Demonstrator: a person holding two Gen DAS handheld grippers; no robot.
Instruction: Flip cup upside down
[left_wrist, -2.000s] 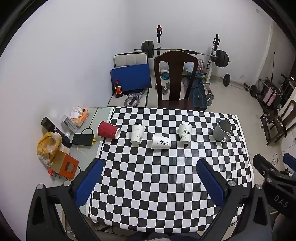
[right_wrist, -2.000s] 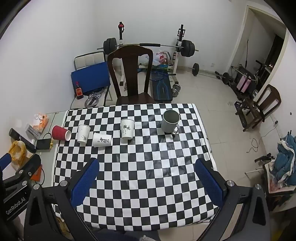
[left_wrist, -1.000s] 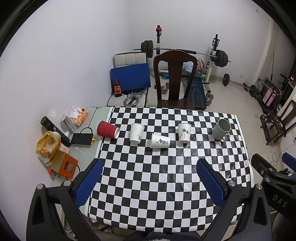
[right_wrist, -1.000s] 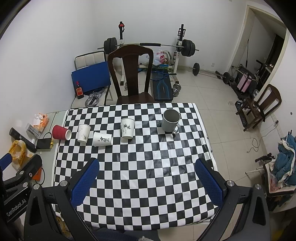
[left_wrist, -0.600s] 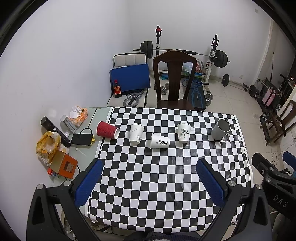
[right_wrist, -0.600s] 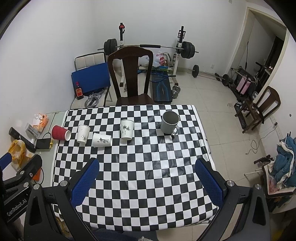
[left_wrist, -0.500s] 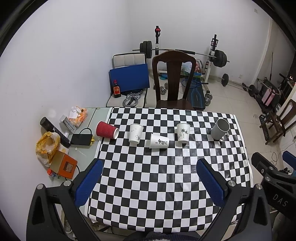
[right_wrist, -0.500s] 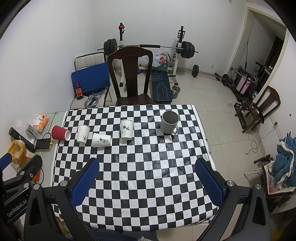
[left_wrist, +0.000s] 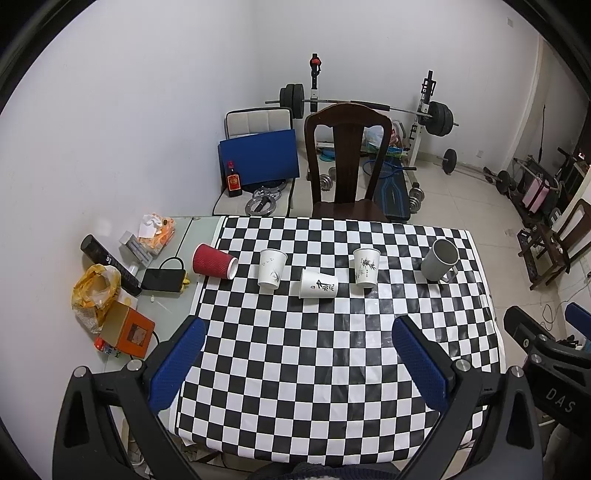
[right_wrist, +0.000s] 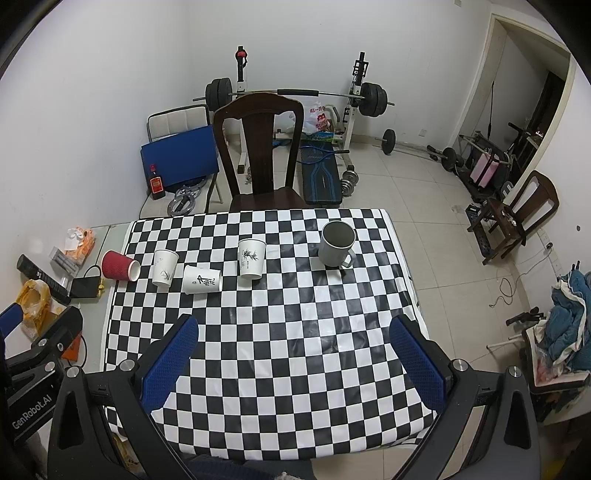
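Observation:
On the checkered table (left_wrist: 332, 369) (right_wrist: 288, 362) a row of cups stands at the far side. A red ribbed cup (left_wrist: 214, 261) (right_wrist: 120, 266) lies on its side at the left. A white paper cup (left_wrist: 271, 268) (right_wrist: 165, 268) stands upright. Another white cup (left_wrist: 318, 283) (right_wrist: 202, 279) lies on its side. A third white cup (left_wrist: 365, 267) (right_wrist: 251, 258) stands upright. A grey mug (left_wrist: 439, 260) (right_wrist: 337, 243) stands upright at the right. My left gripper (left_wrist: 295, 360) and right gripper (right_wrist: 291, 356) are both open, empty, high above the near half of the table.
A dark wooden chair (left_wrist: 347, 162) (right_wrist: 260, 147) stands behind the table. A side surface at the left holds a black tube (left_wrist: 110, 262), a yellow bag (left_wrist: 94, 291), an orange box (left_wrist: 127, 328) and a black charger (left_wrist: 162, 279). Gym weights stand at the back wall.
Both views have shifted slightly; the cups sit a little higher in frame than two seconds ago. Nothing on the table has moved and both grippers stay open.

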